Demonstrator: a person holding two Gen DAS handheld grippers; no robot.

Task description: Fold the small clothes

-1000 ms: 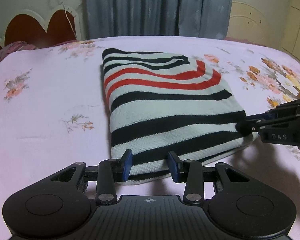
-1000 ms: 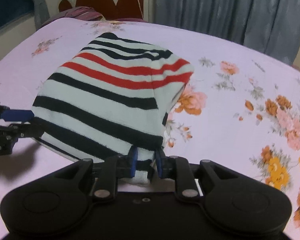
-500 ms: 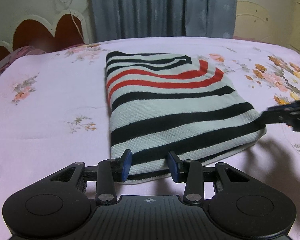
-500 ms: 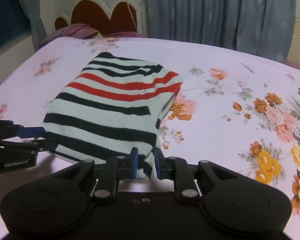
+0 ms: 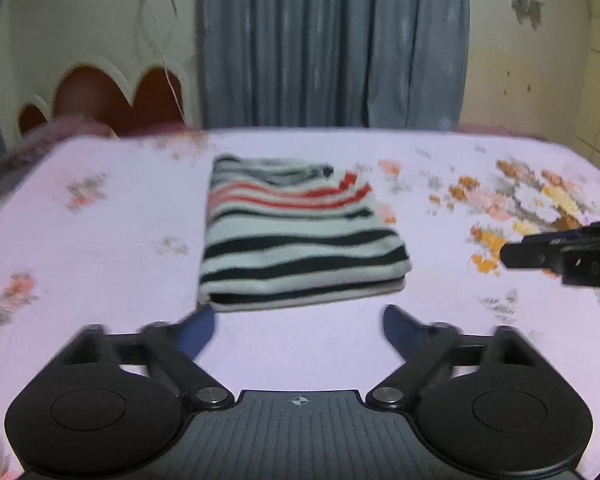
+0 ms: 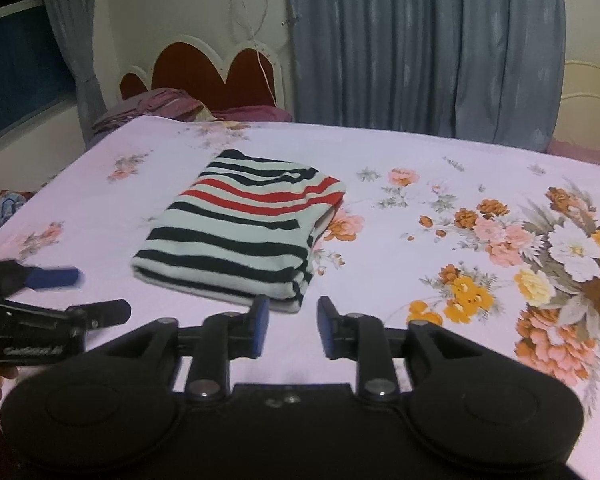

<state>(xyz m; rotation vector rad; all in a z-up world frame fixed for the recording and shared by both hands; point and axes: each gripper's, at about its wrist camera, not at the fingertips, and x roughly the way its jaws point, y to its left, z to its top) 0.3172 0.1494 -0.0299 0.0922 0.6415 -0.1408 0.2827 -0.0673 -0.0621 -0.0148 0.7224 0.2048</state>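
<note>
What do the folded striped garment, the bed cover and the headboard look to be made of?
Folded striped garment: probably a soft knit; the layered edges look thick and the surface matte.
Bed cover: seemingly thin woven cloth, matte pink with a printed floral pattern, lying flat.
Headboard: dark red panels in a cream scalloped frame, possibly padded or painted wood; too far to tell.

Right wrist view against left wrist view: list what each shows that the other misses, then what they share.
Only the right wrist view shows the window, the purple bedding by the headboard, and the left gripper's blue pad, jaws spread. Only the left wrist view shows the wall lamp and the right gripper seen from the side. Both show the folded striped sweater lying free on the floral sheet, the headboard, the curtain, and open jaws near the sweater's front edge.
</note>
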